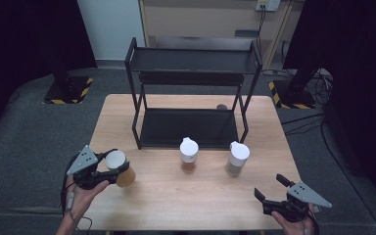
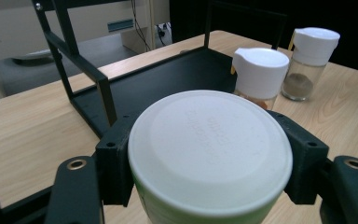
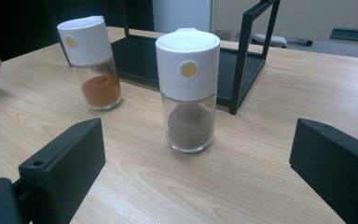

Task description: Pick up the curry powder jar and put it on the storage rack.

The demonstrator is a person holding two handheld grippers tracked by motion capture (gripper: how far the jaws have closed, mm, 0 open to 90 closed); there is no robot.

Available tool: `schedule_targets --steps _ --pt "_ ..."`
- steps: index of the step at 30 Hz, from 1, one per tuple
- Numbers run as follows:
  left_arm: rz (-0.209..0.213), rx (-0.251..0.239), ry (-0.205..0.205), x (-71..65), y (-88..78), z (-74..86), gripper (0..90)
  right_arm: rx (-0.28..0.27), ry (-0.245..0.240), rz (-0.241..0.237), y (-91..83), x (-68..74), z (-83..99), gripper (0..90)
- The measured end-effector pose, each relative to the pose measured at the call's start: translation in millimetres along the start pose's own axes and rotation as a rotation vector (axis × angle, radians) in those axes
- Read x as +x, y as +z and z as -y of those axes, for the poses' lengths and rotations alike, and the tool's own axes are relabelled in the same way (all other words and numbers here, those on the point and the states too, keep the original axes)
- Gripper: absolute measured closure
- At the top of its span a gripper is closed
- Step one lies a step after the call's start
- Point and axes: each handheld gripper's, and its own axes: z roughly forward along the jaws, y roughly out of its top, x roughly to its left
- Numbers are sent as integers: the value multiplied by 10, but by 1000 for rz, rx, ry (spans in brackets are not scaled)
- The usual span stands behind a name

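Left hand-held gripper (image 1: 119, 169) clamps one jar (image 1: 119, 168); right hand-held gripper (image 1: 270, 188) gapes near two shakers (image 1: 189, 154).

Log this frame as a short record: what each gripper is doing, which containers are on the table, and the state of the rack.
left gripper: shut on the white-lidded jar, held tilted near the table's left front
right gripper: open, holding nothing, at the right front
red spice jar: upright on the table, before the rack
grey-brown spice jar: upright, to the right of the red one, facing the right gripper
black rack: two shelves, both bare
table: light wood
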Motion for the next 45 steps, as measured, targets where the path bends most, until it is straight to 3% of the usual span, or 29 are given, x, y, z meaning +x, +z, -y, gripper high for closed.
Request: schedule_targets --steps 22,30,45 --pt "2 -3 0 62 531 -489 321 -1 2 -7 -4 -15 5 41" --pt "-18 25 -11 102 808 -612 321 -2 7 -10 -6 -24 8 41" --pt "-95 13 -23 150 1279 -709 321 -5 12 -15 -8 -39 16 41"
